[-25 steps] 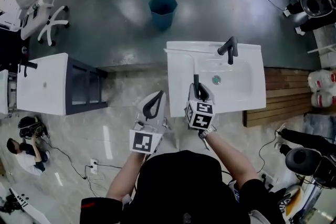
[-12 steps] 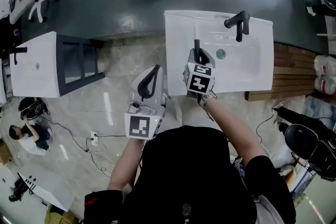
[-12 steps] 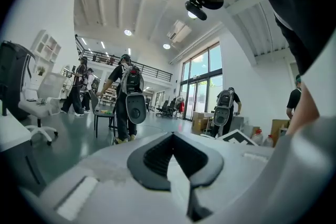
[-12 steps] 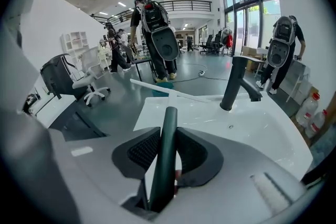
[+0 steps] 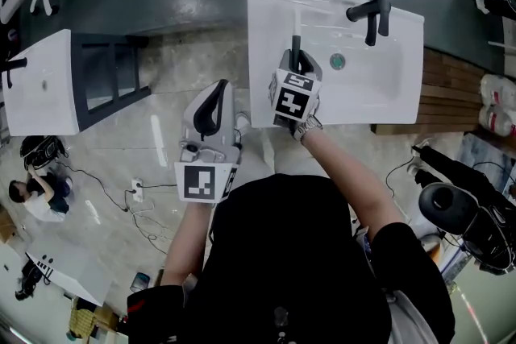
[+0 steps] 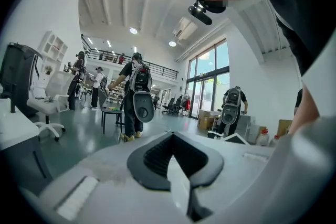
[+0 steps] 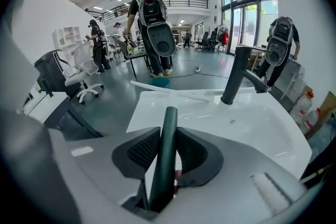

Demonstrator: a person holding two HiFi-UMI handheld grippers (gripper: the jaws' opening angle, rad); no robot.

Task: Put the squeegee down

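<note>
The squeegee's dark green handle (image 7: 167, 155) sticks up between the pads of my right gripper (image 7: 167, 136), which is shut on it. A thin white crossbar (image 7: 168, 91), apparently its blade, lies ahead at the back left of the white sink (image 7: 262, 128). In the head view my right gripper (image 5: 295, 62) hangs over the left part of the sink (image 5: 266, 52), with the handle (image 5: 295, 44) pointing toward the back rim. My left gripper (image 5: 218, 86) hovers over the floor left of the sink, jaw tips touching, nothing in it (image 6: 171, 136).
A black faucet (image 5: 369, 12) stands at the sink's back right. Another white cabinet (image 5: 40, 84) sits far left and a wooden pallet (image 5: 451, 93) on the right. A blue bin (image 7: 157, 82) stands behind the sink. Several people with backpacks stand in the hall.
My right gripper has sunk toward the sink's left part with the squeegee still in it. My left gripper has drifted a little lower and left. The head view has shifted, so the sink sits higher in the picture.
</note>
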